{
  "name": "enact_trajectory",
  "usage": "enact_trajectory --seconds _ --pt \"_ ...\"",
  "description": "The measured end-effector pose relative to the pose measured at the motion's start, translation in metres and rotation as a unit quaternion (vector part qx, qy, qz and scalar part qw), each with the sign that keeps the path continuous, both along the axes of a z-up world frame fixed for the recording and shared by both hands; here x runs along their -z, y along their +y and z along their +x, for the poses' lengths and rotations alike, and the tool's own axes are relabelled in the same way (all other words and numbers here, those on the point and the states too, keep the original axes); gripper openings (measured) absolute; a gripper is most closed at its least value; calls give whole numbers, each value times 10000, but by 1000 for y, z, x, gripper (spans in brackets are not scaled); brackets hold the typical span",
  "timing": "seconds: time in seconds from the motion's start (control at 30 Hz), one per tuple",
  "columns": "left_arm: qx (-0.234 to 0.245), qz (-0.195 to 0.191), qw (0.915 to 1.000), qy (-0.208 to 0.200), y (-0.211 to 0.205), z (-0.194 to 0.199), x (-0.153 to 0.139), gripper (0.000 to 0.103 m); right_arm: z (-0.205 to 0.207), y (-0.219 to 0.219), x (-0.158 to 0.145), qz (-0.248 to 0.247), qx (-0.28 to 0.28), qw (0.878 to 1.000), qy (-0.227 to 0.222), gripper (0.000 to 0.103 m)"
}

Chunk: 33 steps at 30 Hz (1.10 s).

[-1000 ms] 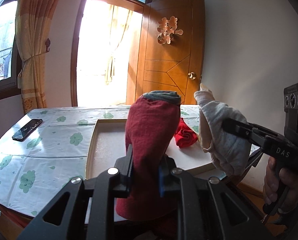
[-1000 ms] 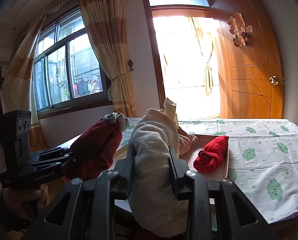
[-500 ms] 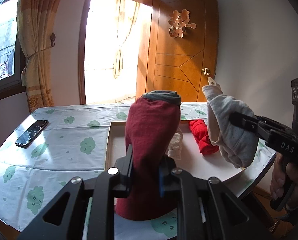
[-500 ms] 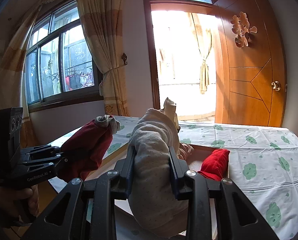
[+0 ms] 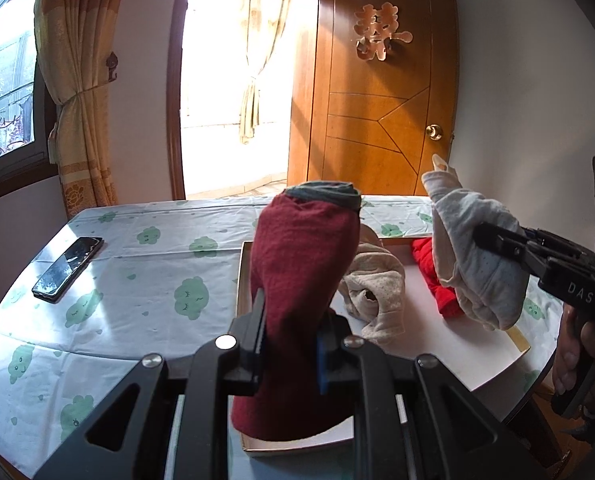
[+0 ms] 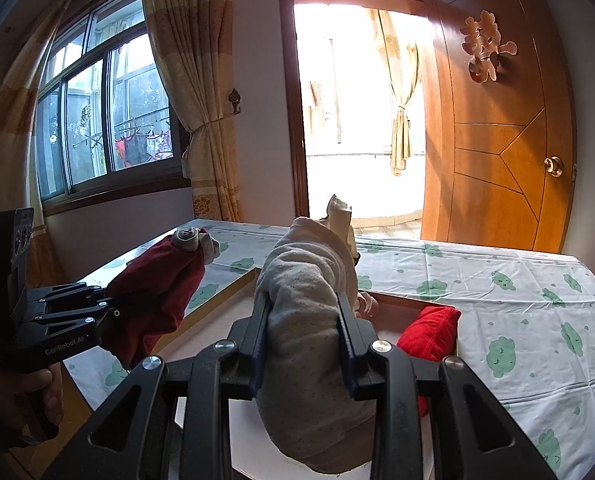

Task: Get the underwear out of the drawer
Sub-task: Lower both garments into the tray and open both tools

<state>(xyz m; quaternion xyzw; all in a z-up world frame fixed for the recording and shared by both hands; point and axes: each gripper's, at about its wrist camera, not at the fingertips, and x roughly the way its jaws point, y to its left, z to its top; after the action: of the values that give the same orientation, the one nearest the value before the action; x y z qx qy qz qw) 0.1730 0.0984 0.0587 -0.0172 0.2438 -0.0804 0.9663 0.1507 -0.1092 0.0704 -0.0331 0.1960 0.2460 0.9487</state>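
My left gripper [image 5: 291,320] is shut on a dark red pair of underwear [image 5: 305,272] with a grey waistband, held upright above the near end of the drawer [image 5: 461,354]. The drawer is a shallow white box with a wooden rim, lying on the table. My right gripper [image 6: 303,308] is shut on a pale grey dotted pair [image 6: 301,280]. In the left wrist view this pair [image 5: 477,264] hangs over the drawer's right side. Inside the drawer lie a beige pair [image 5: 377,288] and a bright red pair [image 6: 429,332].
The table wears a white cloth with green clouds [image 6: 517,320]. A black phone [image 5: 67,268] lies at its left. Behind stand an open wooden door [image 5: 381,92], a bright doorway and curtains. A person's hand [image 5: 573,356] holds the right gripper's handle.
Both hands have moved sideways across the table, still holding their garments. The drawer has shifted in view and the beige pair inside it has come into sight.
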Motion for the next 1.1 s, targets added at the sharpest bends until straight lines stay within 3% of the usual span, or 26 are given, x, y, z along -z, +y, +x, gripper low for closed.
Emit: enact_trajectory --seconds 0.23,0.47,1.1 --pt "0 118 9999 93 -4 15 2 17 16 1 0 25 74 9999 108 33" --pt "-53 -57 9994 323 -1 37 2 17 40 1 -2 77 164 9992 369 33" --pt "-77 -150 9929 1175 -12 106 22 17 109 -8 21 371 626 9886 1318 33"
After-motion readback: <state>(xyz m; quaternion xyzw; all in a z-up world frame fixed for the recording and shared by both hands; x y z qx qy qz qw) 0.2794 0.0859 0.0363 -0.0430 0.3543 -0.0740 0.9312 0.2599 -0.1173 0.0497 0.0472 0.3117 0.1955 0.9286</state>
